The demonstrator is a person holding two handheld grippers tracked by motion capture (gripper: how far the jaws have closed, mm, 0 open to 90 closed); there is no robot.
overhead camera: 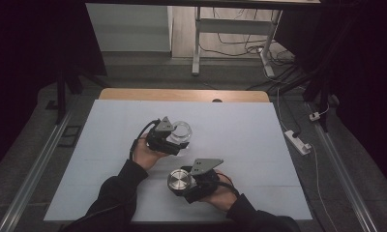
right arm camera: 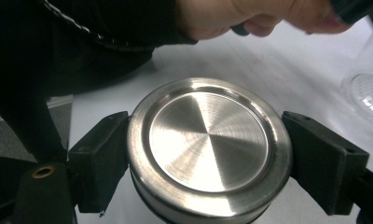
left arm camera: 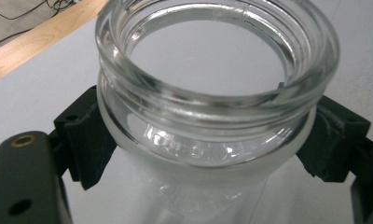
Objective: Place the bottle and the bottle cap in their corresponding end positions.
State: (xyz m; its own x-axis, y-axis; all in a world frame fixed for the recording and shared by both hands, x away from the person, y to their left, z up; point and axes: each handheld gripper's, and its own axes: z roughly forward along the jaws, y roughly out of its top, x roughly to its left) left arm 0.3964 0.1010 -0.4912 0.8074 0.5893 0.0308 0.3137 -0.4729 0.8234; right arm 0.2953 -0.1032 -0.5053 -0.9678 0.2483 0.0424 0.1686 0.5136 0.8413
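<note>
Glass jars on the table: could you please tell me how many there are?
1. The glass jar stands open-mouthed on the white table, clamped below its threaded neck by the left claw. None seems hidden.

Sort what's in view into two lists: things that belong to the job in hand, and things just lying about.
In the job:
glass jar, clamped by the left gripper
metal lid, clamped by the right gripper

Lying about:
power strip on the floor
cables under the far desk
</note>
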